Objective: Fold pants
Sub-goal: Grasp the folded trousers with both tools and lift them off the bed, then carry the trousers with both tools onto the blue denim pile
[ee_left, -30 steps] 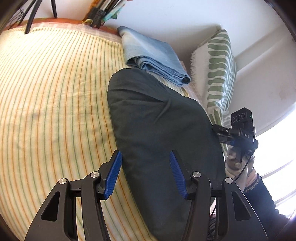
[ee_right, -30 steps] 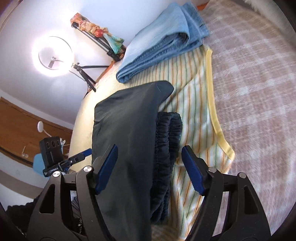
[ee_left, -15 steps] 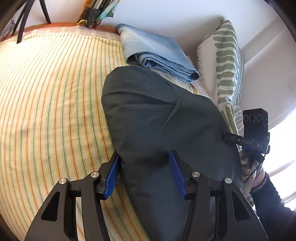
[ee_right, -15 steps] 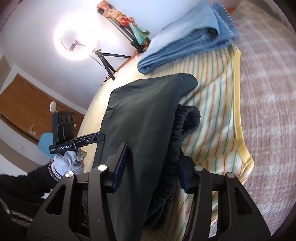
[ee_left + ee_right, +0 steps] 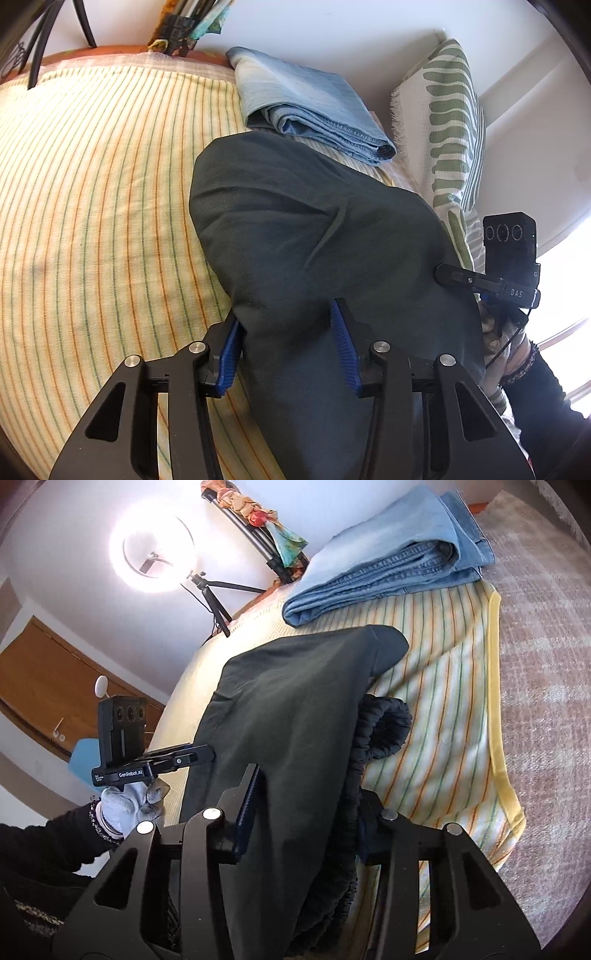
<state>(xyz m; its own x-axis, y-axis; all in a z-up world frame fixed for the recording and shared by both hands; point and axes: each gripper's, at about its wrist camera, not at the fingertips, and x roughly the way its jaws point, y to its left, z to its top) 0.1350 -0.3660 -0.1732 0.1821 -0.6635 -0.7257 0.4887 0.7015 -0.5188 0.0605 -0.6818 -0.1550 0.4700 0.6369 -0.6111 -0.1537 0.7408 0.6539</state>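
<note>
Dark green pants (image 5: 314, 229) lie folded on a yellow striped blanket (image 5: 92, 203). Their gathered waistband (image 5: 384, 731) bulges out at the right side. My left gripper (image 5: 284, 312) straddles the near edge of the pants. Its jaws are closing, and both blue pads (image 5: 231, 354) touch the fabric between them. My right gripper (image 5: 310, 786) is shut on the waistband end of the pants (image 5: 295, 709), with one pad hidden behind the bunched cloth. Each gripper also shows in the other's view: the right gripper (image 5: 443, 276) and the left gripper (image 5: 199, 755), each held by a gloved hand.
Folded blue jeans (image 5: 314, 110) lie just beyond the pants on the blanket, and the right wrist view shows the jeans (image 5: 388, 561) too. A green-patterned pillow (image 5: 443, 122) leans on the wall. A ring light (image 5: 155, 550) on a tripod stands past the bed. A pink checked bedspread (image 5: 546, 664) lies to the right.
The left gripper slid forward onto the pants' edge and its jaws narrowed. The right gripper's jaws came in from wide onto the waistband end, and the gripper rolled.
</note>
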